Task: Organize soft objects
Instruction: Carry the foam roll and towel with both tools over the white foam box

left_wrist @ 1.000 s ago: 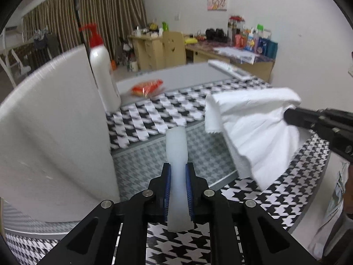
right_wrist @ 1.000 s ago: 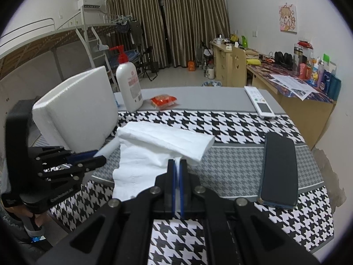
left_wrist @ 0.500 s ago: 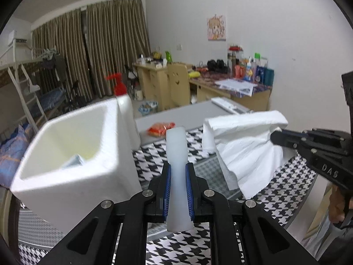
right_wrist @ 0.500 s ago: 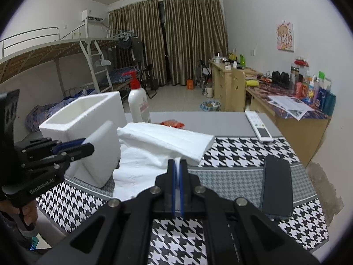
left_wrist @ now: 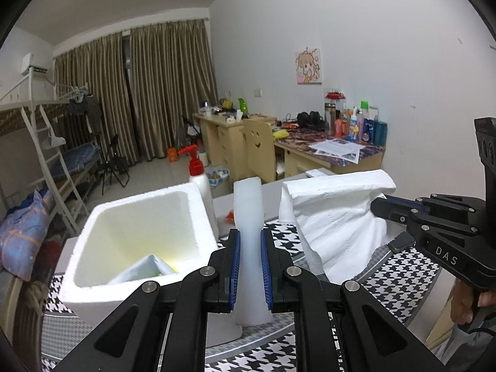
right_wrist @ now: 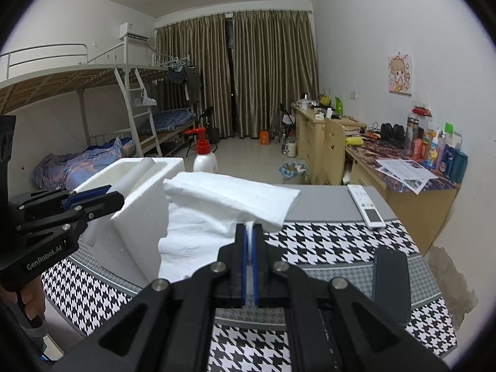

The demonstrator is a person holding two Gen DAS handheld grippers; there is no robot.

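Foam box (left_wrist: 136, 238), the largest thing on the houndstooth table (right_wrist: 334, 245), had come into view from above, its open top now reachable. White cloth (right_wrist: 217, 214) hung right of it, clamped in the right hand-held gripper (right_wrist: 249, 241). Left hand-held gripper (left_wrist: 249, 266) squeezed 1 pale soft bar (left_wrist: 248, 214) near the box's rim.

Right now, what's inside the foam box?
In the foam box, a pale folded item lies at the bottom with something yellowish beside it. The near wall hides the rest of the floor.
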